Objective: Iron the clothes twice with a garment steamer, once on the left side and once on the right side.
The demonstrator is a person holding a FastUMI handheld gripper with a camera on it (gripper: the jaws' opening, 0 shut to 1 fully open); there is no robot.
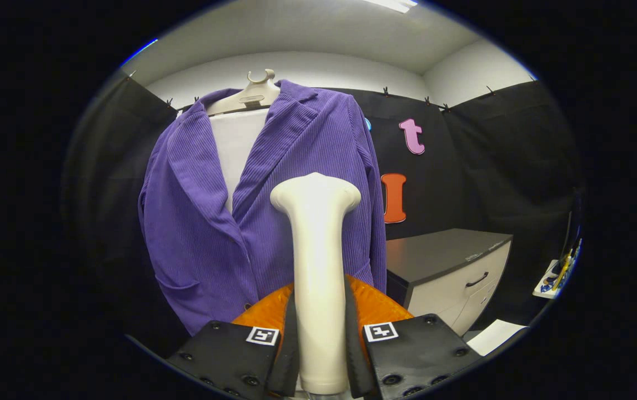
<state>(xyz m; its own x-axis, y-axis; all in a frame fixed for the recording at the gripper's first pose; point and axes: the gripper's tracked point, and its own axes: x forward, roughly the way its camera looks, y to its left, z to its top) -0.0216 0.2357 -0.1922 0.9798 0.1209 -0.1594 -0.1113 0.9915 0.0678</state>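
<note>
A purple corduroy jacket (296,183) hangs on a pale hanger (251,95) over a white board (235,150), just beyond the fingers. My gripper (320,333) is shut on the cream handle of the garment steamer (317,266), which stands upright between the two fingers. The steamer's wide head (316,191) is at the jacket's right front panel, about mid-chest height; whether it touches the cloth I cannot tell. The jacket's left front panel and its lower pocket (176,283) are uncovered.
A low cabinet (451,266) with a dark top and white drawers stands to the right of the jacket. A white sheet (496,336) lies on the floor in front of it. A small shelf with pens (557,275) sits farther right.
</note>
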